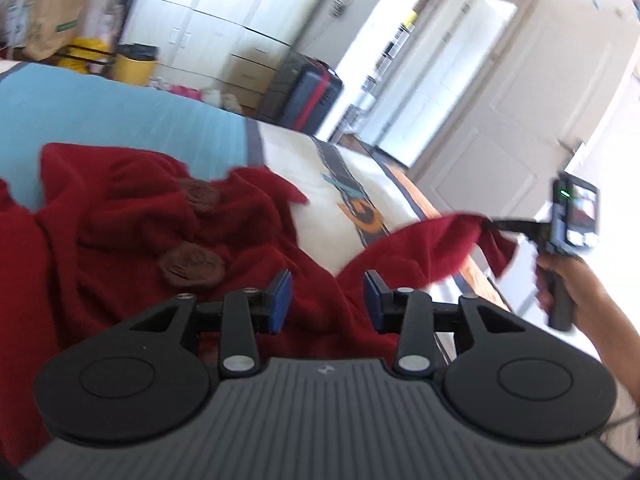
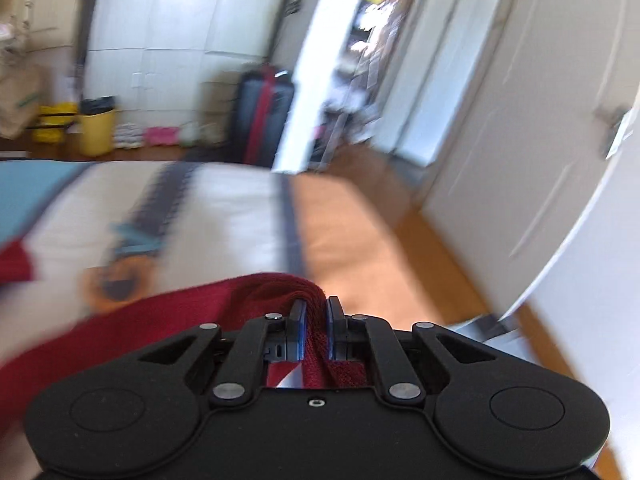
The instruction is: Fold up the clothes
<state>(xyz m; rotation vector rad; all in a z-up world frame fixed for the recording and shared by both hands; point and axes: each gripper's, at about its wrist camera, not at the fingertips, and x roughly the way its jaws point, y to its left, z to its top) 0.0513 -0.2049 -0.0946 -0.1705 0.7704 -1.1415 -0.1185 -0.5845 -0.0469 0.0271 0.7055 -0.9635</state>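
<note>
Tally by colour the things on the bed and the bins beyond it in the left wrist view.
Red: 1, the dark red knitted garment, one end clamped in the right gripper
Brown: 2, round brown patches on that garment
Yellow: 2, a yellow bin with a black liner and a yellow container beside it
Total: 5

Left hand-held gripper (image 1: 327,300) parted, right hand-held gripper (image 2: 314,330) clamped
</note>
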